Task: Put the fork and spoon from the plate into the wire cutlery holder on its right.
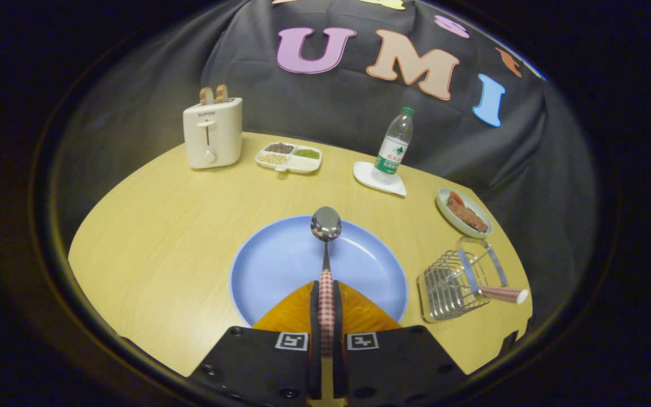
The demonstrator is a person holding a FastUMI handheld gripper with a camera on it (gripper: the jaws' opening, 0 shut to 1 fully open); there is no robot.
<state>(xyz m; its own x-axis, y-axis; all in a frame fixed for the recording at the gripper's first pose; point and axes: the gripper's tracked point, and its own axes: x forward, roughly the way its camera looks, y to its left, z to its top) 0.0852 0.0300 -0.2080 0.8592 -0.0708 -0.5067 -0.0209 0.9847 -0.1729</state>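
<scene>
The camera rode on the tongs (326,316) and looked forward along them, tilted down over the worktop (161,237). It sat close above the near plate (280,265), with the booth's wall well beyond.

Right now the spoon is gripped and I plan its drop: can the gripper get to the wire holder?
Probably yes: the gripper, shut on the spoon, has bare table between plate and wire holder, though another handle already sticks out there.

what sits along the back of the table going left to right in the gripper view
toaster → divided snack tray → water bottle on its white coaster → green dish of food. Nearer, the hand-held gripper is shut on the spoon over the blue plate.
</scene>
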